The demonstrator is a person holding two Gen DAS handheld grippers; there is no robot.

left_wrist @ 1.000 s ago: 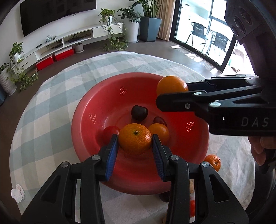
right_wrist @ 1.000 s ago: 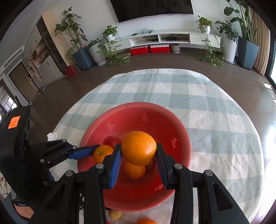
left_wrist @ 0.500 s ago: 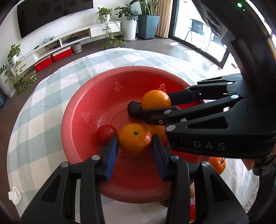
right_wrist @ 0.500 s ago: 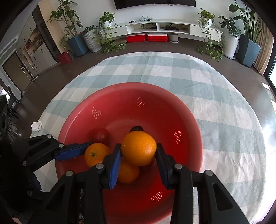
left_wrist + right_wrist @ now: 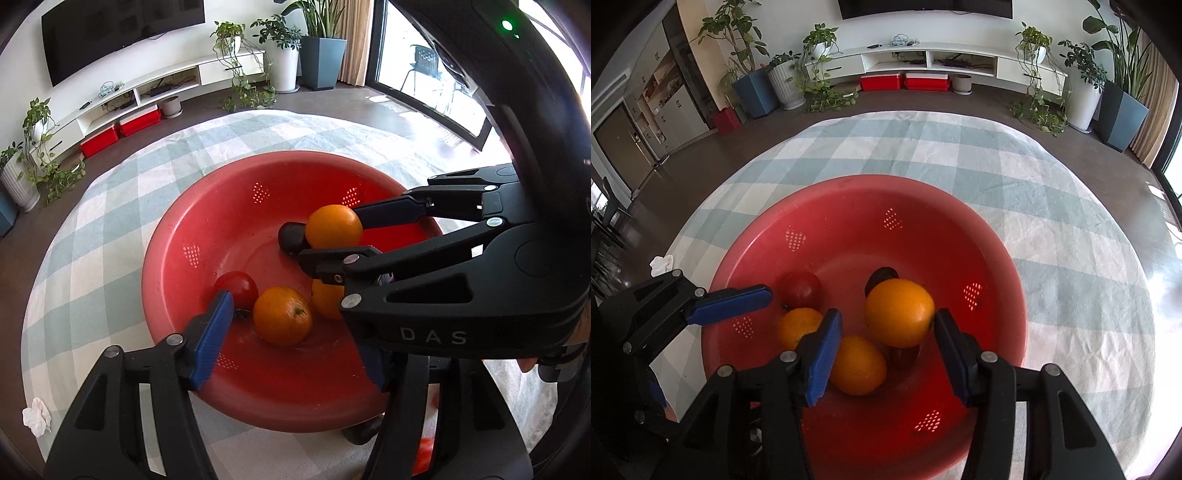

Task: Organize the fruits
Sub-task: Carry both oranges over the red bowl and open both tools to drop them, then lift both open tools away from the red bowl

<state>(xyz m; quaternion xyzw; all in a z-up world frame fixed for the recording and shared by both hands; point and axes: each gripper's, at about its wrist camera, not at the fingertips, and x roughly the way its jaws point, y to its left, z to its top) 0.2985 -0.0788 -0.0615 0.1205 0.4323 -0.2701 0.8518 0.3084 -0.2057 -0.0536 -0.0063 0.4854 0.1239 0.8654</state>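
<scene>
**Both claws letting oranges go into the red colander**

Left claw (image 5: 291, 325) released: its jaws have just been opening, and the round, dimpled-skin orange with a green stem scar (image 5: 282, 315) lies loose between them on the floor of the wide red plastic colander bowl (image 5: 166, 236), clear of the left ribbed blue pad (image 5: 212, 332); the right pad is hidden behind the other tool. Right claw (image 5: 886, 350) also spread, jaws just been opening; a larger smooth orange (image 5: 899, 317) sits between them, apart from the near pad, touching or nearly touching the far one, so no grip. Likely a drop-off: both claws tilt down over the bowl centre so the fruit settles without rolling out.

Ahead of the left claw: a glossy red tomato-like fruit (image 5: 236, 288). Beyond the right claw's orange: a dark, near-black round fruit (image 5: 881, 277). A third orange (image 5: 858, 365) lies just beneath the right claw. The bowl has perforated patches and sits on a bench under a pale green-and-white checked cloth (image 5: 1052, 206), wrinkled. A crumpled white tissue (image 5: 37, 421) lies far left of the left claw.
</scene>
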